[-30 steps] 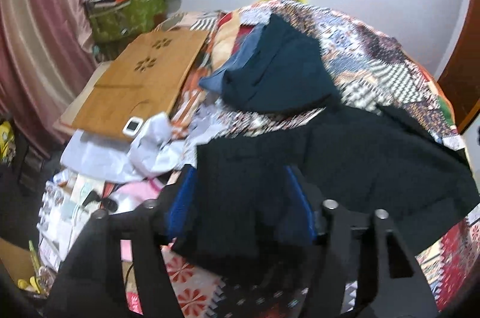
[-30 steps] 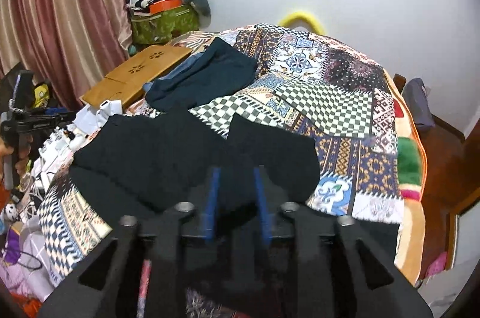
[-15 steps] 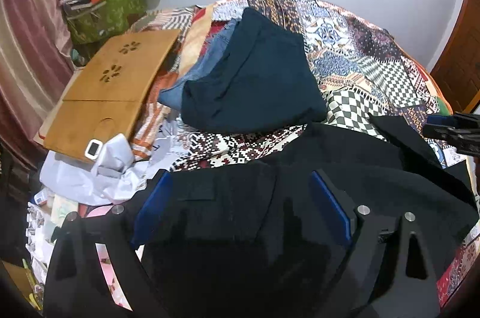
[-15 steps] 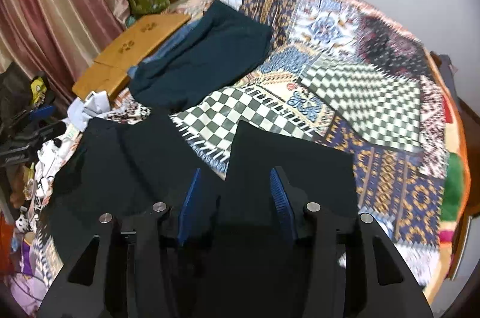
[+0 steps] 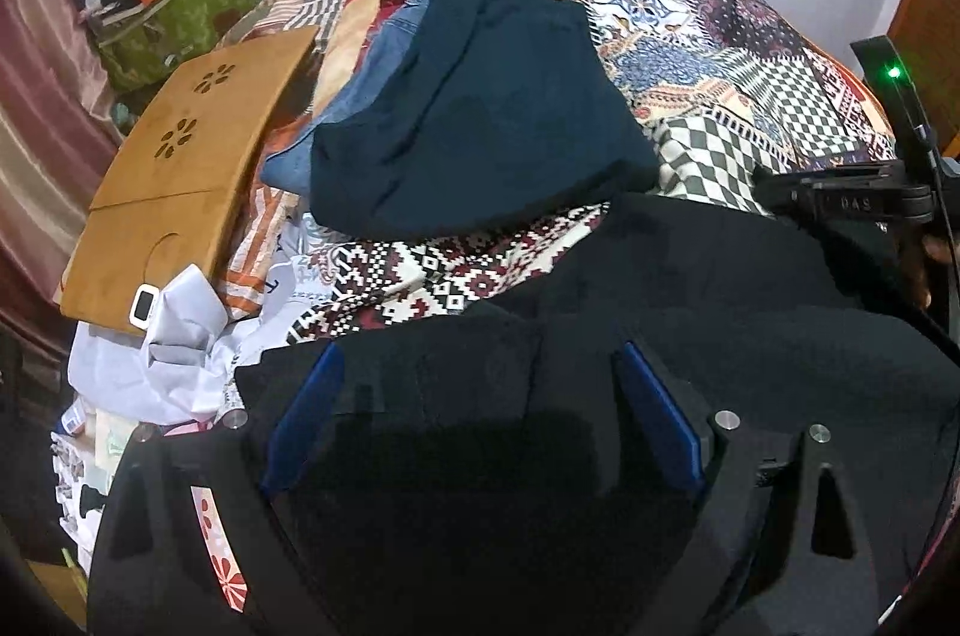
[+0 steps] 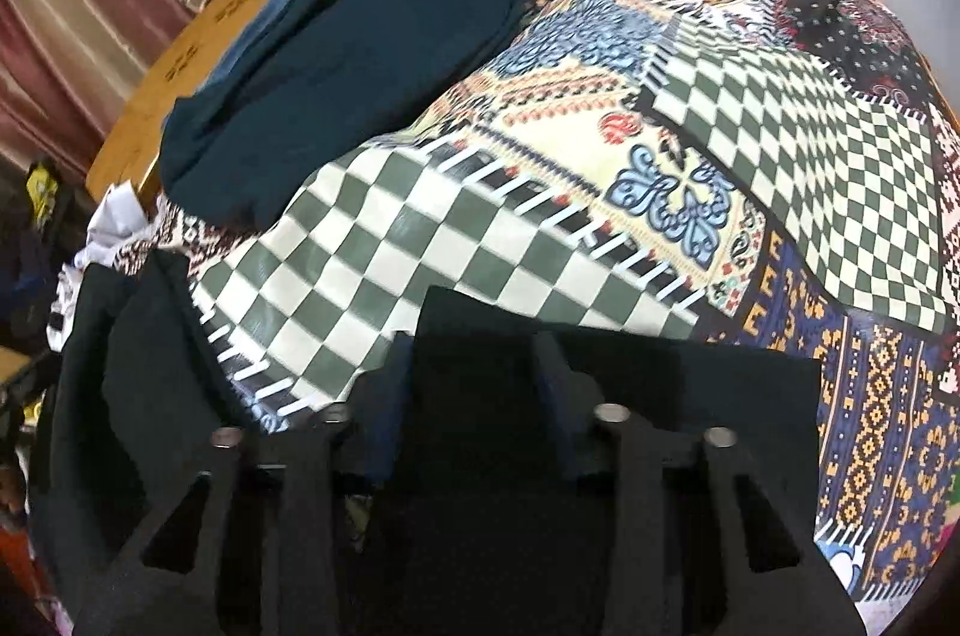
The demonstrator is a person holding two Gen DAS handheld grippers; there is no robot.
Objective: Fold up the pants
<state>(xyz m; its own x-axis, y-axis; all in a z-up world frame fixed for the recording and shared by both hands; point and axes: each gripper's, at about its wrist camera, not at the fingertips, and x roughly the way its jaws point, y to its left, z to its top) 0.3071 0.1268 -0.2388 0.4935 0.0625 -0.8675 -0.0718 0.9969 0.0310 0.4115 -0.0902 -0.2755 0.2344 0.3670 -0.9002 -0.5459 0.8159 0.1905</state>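
Pants (image 5: 690, 312): black, spread low on the quilt (image 6: 690, 96), waist end to the left, one leg end to the right.
Left gripper (image 5: 474, 378): fingers now spread wide over the waist end; a second ago they stood closer with cloth between them. Cloth judged released.
Right gripper (image 6: 480, 366): brought down over the leg end (image 6: 690, 390); fingers parted, nothing seen pinched.
Change: both views lowered toward the cloth.
Meaning: pants judged laid out flat; folding not yet begun.
Other: navy garment (image 5: 480, 108) folded further up the quilt, apart.
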